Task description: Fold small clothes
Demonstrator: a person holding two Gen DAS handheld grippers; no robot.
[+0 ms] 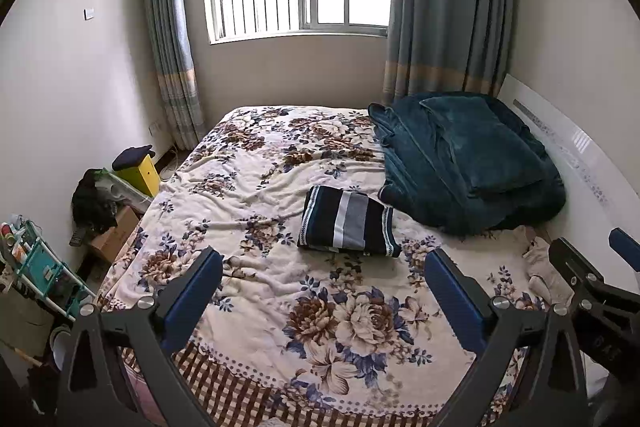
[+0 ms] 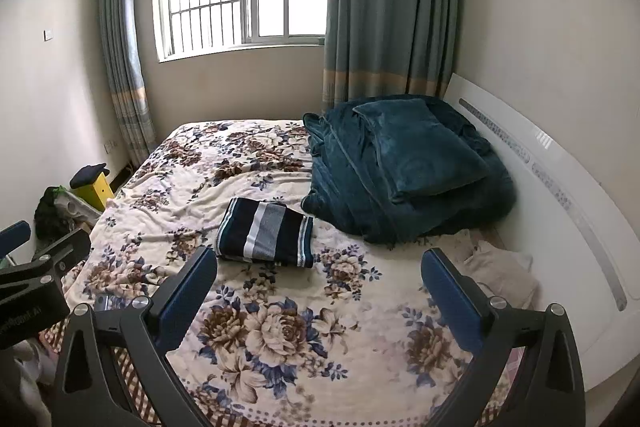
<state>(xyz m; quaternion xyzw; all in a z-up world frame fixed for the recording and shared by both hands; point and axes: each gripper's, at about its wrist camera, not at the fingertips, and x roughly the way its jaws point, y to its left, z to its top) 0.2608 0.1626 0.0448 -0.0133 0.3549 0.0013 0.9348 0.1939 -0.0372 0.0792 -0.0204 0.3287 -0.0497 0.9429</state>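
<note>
Grippers both spread apart, nothing held — left gripper (image 1: 324, 291) and right gripper (image 2: 320, 291) hang above the near end of the bed (image 1: 256, 187). Folded striped garment (image 1: 348, 221) lies mid-bed on the floral blanket (image 2: 280, 327), just beside the teal blanket pile (image 2: 404, 167) — clear of both grippers

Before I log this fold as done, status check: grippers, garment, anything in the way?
Left gripper open, empty. Right gripper open, empty. Striped garment folded on floral bedspread, untouched. Teal blanket heaped beside it, apart.
</note>
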